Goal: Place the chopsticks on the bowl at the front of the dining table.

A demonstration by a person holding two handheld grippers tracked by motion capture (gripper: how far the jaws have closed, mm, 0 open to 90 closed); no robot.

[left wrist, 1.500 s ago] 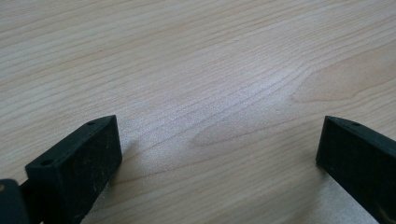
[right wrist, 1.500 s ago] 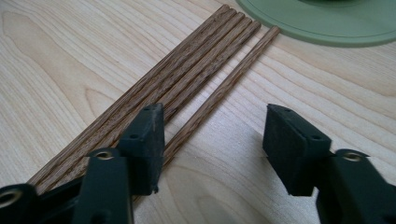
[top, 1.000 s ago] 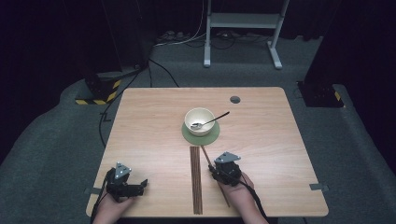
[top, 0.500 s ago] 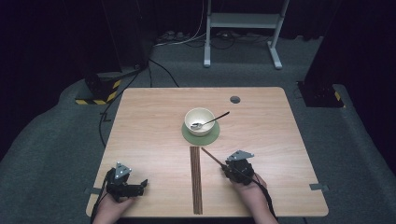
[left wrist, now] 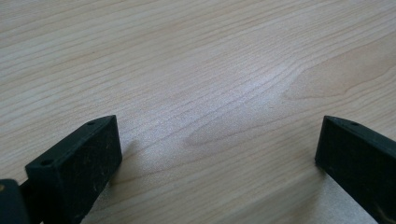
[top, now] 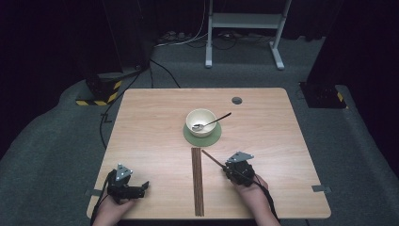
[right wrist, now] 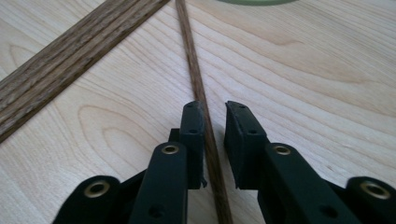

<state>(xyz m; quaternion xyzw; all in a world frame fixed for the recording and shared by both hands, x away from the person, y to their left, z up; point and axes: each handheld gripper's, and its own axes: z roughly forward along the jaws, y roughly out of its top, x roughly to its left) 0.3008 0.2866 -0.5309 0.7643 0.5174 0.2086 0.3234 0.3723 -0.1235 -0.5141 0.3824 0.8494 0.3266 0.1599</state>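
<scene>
Right gripper view: right tongs [right wrist: 214,109] straddle a single chopstick [right wrist: 196,79], nearly closed (left tongs [left wrist: 217,140] gape wide).

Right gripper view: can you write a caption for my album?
The right claw straddles one thin wooden stick on the table.

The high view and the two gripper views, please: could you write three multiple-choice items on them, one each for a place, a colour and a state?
1. Where does the metal spoon rest?
A. In the cream bowl
B. Beside the bundle of brown wooden sticks
C. On the floor

2. What colour is the round coaster under the bowl?
A. Red
B. Green
C. Blue

3. How do the left gripper jaws stand?
A. Shut on a stick
B. Wide apart over bare wooden table
C. Shut on the spoon

A: its scoop lies inside the bowl.
B: a green rim shows around the bowl.
B: only wood grain lies between the jaws.
</scene>
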